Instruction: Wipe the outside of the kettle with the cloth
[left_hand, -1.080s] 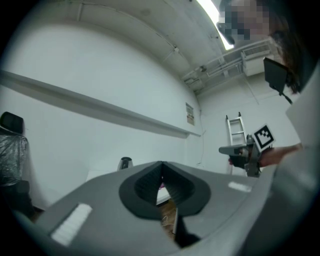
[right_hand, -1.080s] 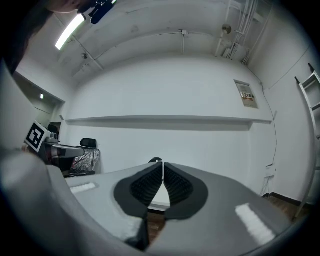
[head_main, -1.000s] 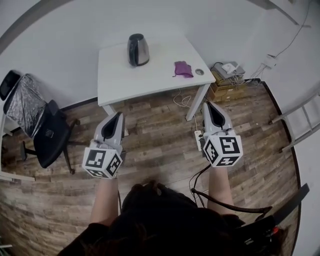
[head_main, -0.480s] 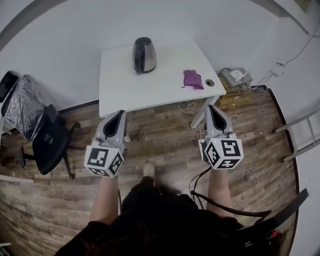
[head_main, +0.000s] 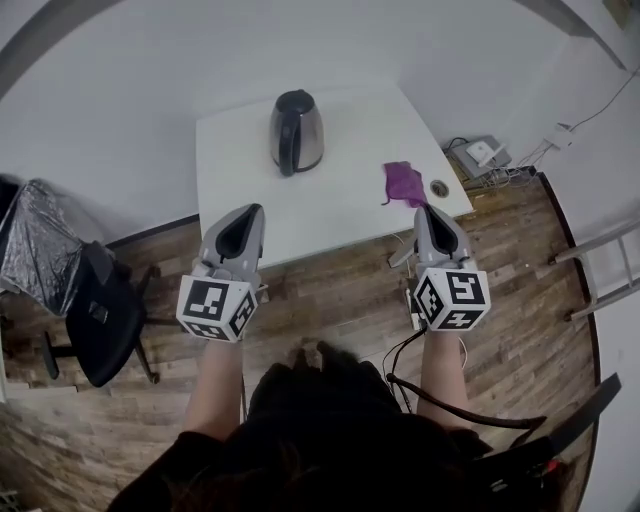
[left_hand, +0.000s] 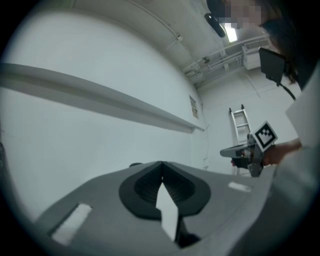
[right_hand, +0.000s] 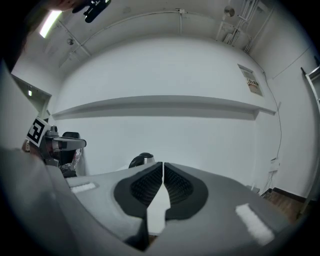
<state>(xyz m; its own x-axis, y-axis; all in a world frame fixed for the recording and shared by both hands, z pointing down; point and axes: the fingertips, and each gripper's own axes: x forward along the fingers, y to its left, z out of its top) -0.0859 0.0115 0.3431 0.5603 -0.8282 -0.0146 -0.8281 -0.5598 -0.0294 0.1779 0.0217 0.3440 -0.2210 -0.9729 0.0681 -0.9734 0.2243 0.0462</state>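
Observation:
In the head view a steel kettle (head_main: 296, 130) with a black lid and handle stands upright at the back middle of the white table (head_main: 340, 215). A crumpled purple cloth (head_main: 404, 182) lies near the table's right edge. My left gripper (head_main: 250, 212) is shut and empty, its tips over the table's front edge, well short of the kettle. My right gripper (head_main: 431, 211) is also shut and empty, just in front of the cloth and apart from it. The right gripper view shows the kettle's top (right_hand: 142, 160) beyond the closed jaws of the right gripper (right_hand: 163, 163). The left gripper (left_hand: 161, 163) points at the bare wall.
A small round object (head_main: 440, 188) lies on the table beside the cloth. A black office chair (head_main: 95, 310) stands on the wooden floor at the left. Boxes and a power strip (head_main: 485, 155) sit on the floor to the right, with a ladder (head_main: 600, 265) further right.
Both grippers have moved forward toward the table, which now sits nearer and larger in the head view. The left one now reaches its front edge; the right one is close to the cloth.

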